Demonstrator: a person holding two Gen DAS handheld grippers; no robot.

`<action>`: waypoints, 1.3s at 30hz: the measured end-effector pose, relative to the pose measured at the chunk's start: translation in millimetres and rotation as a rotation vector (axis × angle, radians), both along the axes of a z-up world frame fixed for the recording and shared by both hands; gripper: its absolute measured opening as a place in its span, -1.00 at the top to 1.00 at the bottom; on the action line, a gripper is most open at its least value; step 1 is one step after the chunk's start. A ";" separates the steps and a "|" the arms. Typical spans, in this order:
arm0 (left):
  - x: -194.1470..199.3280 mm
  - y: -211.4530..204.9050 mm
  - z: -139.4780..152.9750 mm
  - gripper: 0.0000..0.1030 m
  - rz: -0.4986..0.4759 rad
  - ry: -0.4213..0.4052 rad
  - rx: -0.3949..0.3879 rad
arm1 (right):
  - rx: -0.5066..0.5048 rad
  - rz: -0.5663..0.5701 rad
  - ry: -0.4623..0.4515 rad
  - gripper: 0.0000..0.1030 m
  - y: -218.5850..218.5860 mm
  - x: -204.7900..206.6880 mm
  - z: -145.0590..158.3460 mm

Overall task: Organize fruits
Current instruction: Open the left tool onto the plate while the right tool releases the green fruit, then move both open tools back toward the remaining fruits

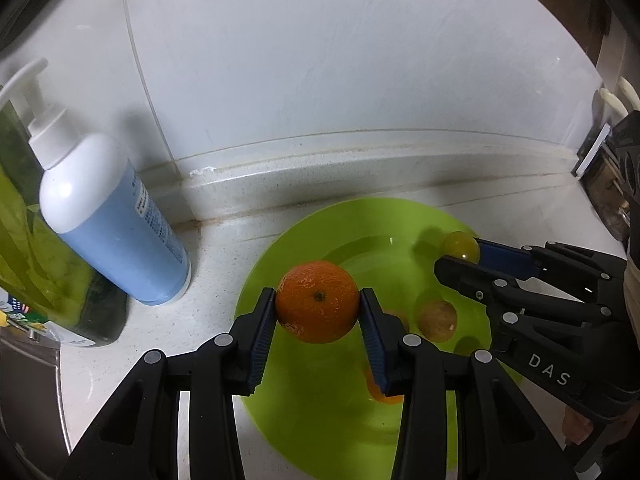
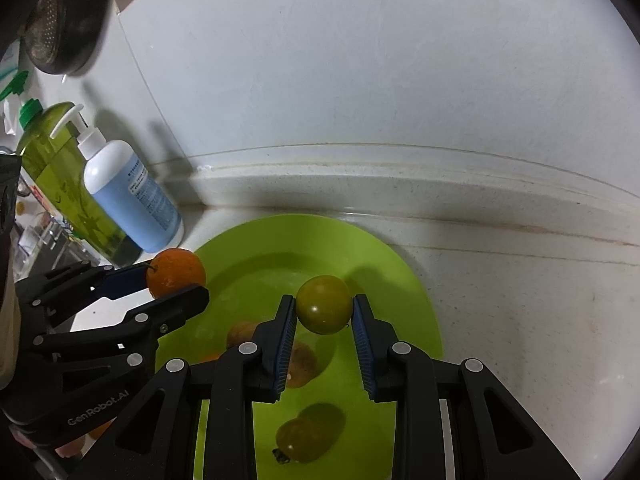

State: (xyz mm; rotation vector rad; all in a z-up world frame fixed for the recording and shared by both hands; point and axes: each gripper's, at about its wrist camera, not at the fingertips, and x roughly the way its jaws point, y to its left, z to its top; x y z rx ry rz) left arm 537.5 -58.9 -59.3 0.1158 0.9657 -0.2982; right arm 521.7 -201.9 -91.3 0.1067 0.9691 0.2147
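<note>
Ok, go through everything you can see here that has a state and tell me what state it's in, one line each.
left gripper: shut on the orange, above the plate.
orange: held, lifted clear of the plate.
right gripper: shut on the green tomato, above the plate.
green tomato: held, lifted.
green plate: on the counter, holding several fruits.
second green tomato: lying on the plate.
pump bottle: upright.

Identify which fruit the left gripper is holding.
The orange mandarin, clamped in the left gripper above the green plate; the other fruits are green or brownish.
</note>
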 end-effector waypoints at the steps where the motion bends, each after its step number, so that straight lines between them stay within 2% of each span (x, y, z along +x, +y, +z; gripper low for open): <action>1: 0.6 -0.1 -1.2 0.20 -0.001 0.004 -0.001 | -0.003 0.001 0.000 0.43 0.9 0.9 -0.8; 8: 1.4 2.3 -1.9 0.20 0.004 0.005 -0.009 | -0.011 0.005 -0.017 0.42 4.0 0.4 2.1; 11: -3.6 3.1 5.4 0.08 -0.002 -0.010 -0.019 | -0.006 0.003 -0.021 0.41 3.0 -2.2 5.0; 19: -38.2 9.4 40.6 0.08 0.015 -0.118 -0.005 | -0.016 0.009 -0.071 0.41 6.8 -25.2 25.8; 23: -61.3 16.0 60.3 0.06 0.015 -0.170 -0.004 | -0.007 -0.001 -0.119 0.41 8.1 -46.5 47.7; 39: -180.6 47.5 122.9 -0.36 -0.026 -0.346 -0.039 | -0.037 -0.063 -0.293 -0.01 17.1 -164.9 122.1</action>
